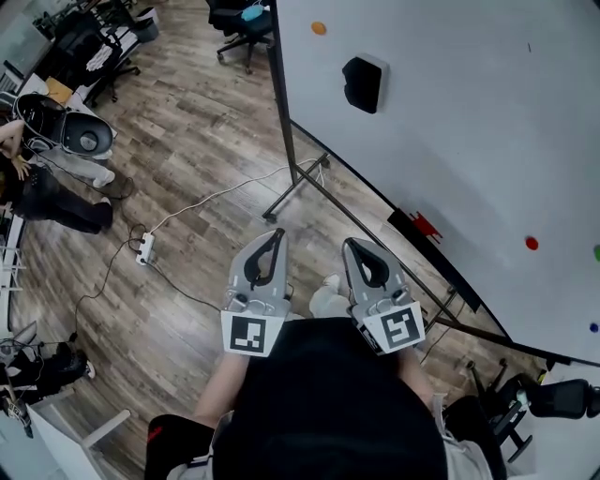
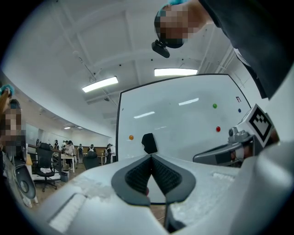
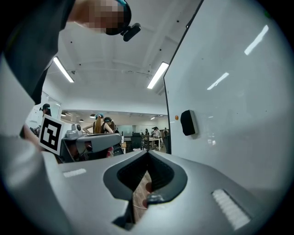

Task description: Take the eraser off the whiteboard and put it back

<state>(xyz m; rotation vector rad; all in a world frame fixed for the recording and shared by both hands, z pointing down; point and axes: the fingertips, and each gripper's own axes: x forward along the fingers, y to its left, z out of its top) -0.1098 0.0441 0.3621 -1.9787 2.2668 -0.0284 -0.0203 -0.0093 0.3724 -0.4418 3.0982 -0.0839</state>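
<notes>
The black eraser (image 1: 364, 82) sticks to the whiteboard (image 1: 469, 141), up and to the right of both grippers and apart from them. My left gripper (image 1: 275, 234) and right gripper (image 1: 354, 246) are held side by side at waist height, both shut with nothing between the jaws. In the left gripper view the eraser (image 2: 148, 143) shows just above the closed tips of the left gripper (image 2: 150, 157). From the right gripper view the eraser (image 3: 187, 122) lies to the upper right of the right gripper (image 3: 147, 153).
The whiteboard's stand legs (image 1: 292, 192) rest on the wood floor ahead of me. A white cable and power strip (image 1: 145, 247) lie on the floor at left. An orange magnet (image 1: 319, 28) and a red magnet (image 1: 532, 243) sit on the board. Office chairs (image 1: 239, 23) stand further off.
</notes>
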